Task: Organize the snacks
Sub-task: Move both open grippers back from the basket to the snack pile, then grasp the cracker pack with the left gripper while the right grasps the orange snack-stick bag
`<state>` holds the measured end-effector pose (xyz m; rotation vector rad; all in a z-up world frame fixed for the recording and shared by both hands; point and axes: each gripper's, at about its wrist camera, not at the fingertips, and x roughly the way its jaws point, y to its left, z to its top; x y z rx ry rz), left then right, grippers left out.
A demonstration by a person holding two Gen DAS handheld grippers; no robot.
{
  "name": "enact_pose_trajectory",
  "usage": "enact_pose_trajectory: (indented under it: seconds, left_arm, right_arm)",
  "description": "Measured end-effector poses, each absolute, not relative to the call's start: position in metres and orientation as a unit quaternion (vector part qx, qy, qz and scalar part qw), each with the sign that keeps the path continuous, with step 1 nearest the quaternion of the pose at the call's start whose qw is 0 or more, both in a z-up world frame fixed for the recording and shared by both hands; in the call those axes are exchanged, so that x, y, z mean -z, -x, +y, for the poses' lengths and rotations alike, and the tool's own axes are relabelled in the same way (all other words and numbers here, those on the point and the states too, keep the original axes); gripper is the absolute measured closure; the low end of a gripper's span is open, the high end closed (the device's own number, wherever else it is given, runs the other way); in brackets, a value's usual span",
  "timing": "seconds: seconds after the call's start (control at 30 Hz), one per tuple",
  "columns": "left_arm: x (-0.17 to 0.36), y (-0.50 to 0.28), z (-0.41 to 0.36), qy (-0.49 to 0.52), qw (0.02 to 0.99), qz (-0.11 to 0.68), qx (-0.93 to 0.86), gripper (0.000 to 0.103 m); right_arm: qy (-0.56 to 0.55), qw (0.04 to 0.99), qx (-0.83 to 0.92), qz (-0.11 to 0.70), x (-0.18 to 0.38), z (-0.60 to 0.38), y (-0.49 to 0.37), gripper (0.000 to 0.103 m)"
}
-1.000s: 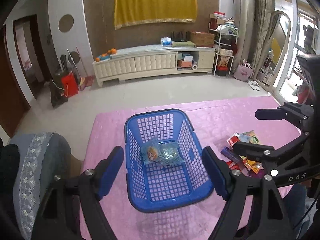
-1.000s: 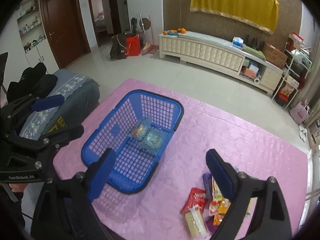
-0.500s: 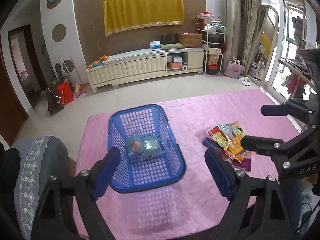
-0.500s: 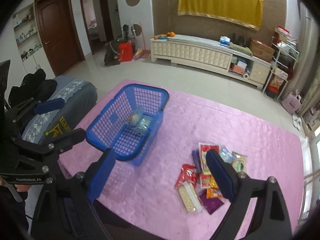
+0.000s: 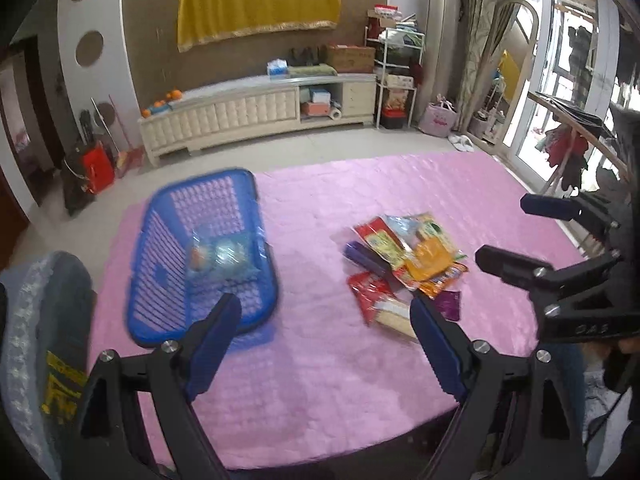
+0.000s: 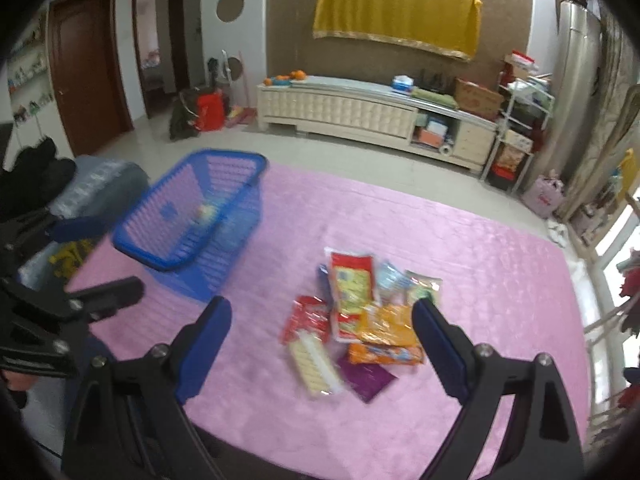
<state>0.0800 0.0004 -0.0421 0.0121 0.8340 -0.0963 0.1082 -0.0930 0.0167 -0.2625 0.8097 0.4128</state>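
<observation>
A blue plastic basket (image 5: 160,288) stands on the left of the pink table (image 5: 320,380) with one clear snack bag (image 5: 222,258) inside; it also shows in the right wrist view (image 6: 176,256). A pile of snack packets (image 5: 404,256) lies to its right, also in the right wrist view (image 6: 360,312). My left gripper (image 5: 324,344) is open and empty, above the table between basket and pile. My right gripper (image 6: 322,344) is open and empty, above the near side of the pile; it also shows in the left wrist view (image 5: 520,232).
A grey cushioned chair (image 5: 36,320) stands at the table's left edge. Beyond the table lie bare floor and a long white cabinet (image 5: 256,116). A window and rack are at the right. The table's near edge runs just under both grippers.
Both grippers have pulled back and swung right, away from the basket toward the snack pile. The basket now sits further left in both views. Both stay open.
</observation>
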Motion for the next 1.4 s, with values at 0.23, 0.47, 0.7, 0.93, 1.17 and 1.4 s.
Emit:
enact_pose_trajectory:
  seconds: [0.23,0.47,0.7,0.93,1.17,1.4]
  left_arm:
    - [0.08,-0.092,-0.026,0.032,0.892,0.447,0.056,0.018]
    - [0.111,-0.111,-0.051,0.061,0.87,0.485,0.061,0.018]
    - [0.144,-0.136,-0.074,0.073,0.85,0.521,0.044,0.018]
    - [0.173,-0.159,-0.092,0.08,0.829,0.553,0.024,0.018]
    - [0.21,-0.184,-0.102,0.1,0.804,0.586,-0.003,0.018]
    - [0.233,-0.2,-0.097,0.113,0.794,0.596,-0.038,0.018]
  right_arm:
    - [0.082,0.873,-0.207,0.435,0.026,-0.128,-0.118,0.009]
    - [0.087,0.857,-0.165,0.481,0.067,-0.161,-0.131,0.009]
    - [0.079,0.844,-0.156,0.507,0.092,-0.184,-0.146,0.009]
    - [0.094,0.831,-0.149,0.527,0.111,-0.198,-0.166,0.009]
    - [0.087,0.818,-0.155,0.547,0.13,-0.206,-0.183,0.009]
    - [0.08,0.812,-0.164,0.555,0.14,-0.207,-0.193,0.009]
